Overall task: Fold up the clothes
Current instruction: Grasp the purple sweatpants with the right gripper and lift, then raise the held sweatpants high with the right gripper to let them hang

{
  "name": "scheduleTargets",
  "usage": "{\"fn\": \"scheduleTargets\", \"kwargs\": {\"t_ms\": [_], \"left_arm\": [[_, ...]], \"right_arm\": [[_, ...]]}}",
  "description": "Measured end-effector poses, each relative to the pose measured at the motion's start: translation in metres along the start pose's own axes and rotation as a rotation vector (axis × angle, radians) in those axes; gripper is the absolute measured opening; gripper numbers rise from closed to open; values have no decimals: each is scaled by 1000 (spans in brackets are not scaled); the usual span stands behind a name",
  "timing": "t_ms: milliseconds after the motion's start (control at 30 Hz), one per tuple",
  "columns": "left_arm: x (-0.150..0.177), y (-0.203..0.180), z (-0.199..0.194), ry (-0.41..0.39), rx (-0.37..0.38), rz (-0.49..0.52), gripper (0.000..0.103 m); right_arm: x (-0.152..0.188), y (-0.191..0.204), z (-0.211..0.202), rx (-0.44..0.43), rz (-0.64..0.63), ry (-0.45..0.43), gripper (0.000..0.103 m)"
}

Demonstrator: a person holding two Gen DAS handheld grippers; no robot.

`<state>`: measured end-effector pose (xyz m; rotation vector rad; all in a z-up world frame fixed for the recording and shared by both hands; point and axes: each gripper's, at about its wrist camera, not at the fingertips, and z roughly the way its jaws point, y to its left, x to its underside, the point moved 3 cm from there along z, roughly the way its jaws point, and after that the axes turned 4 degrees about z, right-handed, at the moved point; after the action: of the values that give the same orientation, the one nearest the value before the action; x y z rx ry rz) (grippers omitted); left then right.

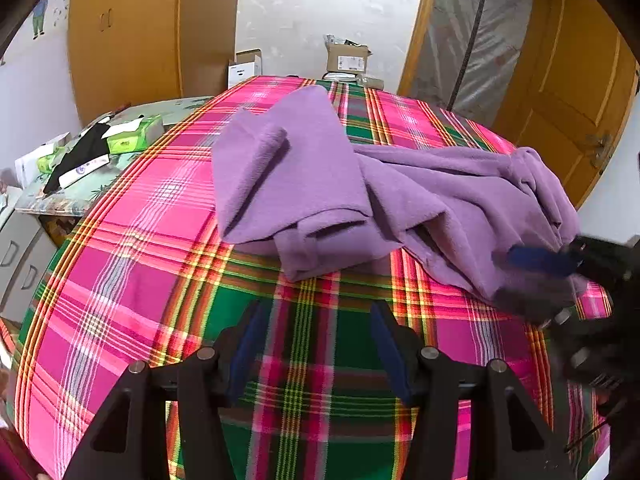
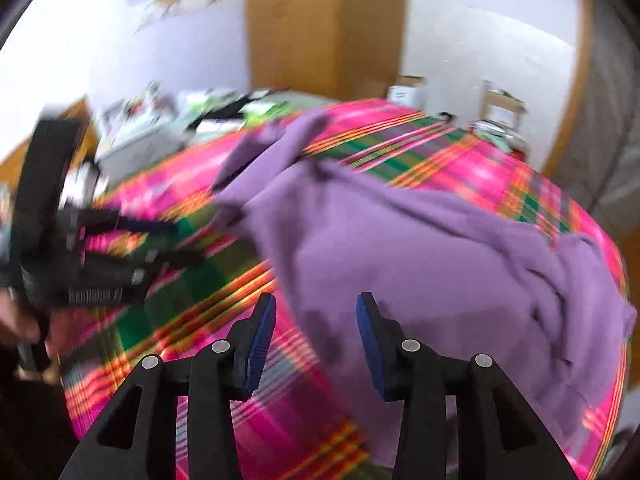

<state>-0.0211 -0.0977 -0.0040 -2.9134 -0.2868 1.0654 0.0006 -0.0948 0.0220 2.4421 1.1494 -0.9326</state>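
Note:
A purple fleece garment (image 1: pixel 320 168) lies crumpled and partly folded on the pink and green plaid cloth (image 1: pixel 160 260). My left gripper (image 1: pixel 316 312) is open above bare plaid, just short of the garment's near folded edge, with nothing between its fingers. At the right edge of the left wrist view, my right gripper (image 1: pixel 516 280) hovers at the garment's bunched right end. In the blurred right wrist view, the right gripper (image 2: pixel 316 304) is open over the garment (image 2: pixel 420 260), which spreads beneath and ahead of it. The left gripper (image 2: pixel 176 242) shows at the left, open over the plaid cloth (image 2: pixel 460 152).
A side desk (image 1: pixel 80 196) at the left holds green tissue packs (image 1: pixel 136 136) and a black item. Drawers (image 1: pixel 20 256) stand below it. Cardboard boxes (image 1: pixel 346 58) sit on the floor past the far edge. A wooden cabinet (image 1: pixel 124 32) and a door (image 1: pixel 560 92) flank the room.

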Motion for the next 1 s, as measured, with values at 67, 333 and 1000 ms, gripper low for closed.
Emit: {"fn": "scheduleTargets", "kwargs": {"t_ms": [67,333,1000], "left_arm": [[0,3,-2,-3,-3,-8,56],[5,16,-11,-9,-18,-34,56],[5,10,-18,-28,32,-25,56]], "right_arm": [[3,6,11,23,-27,27,43],[-10,-5,21,5,33,10,3],[-127,-123,-36,170,309,-209,26]]}}
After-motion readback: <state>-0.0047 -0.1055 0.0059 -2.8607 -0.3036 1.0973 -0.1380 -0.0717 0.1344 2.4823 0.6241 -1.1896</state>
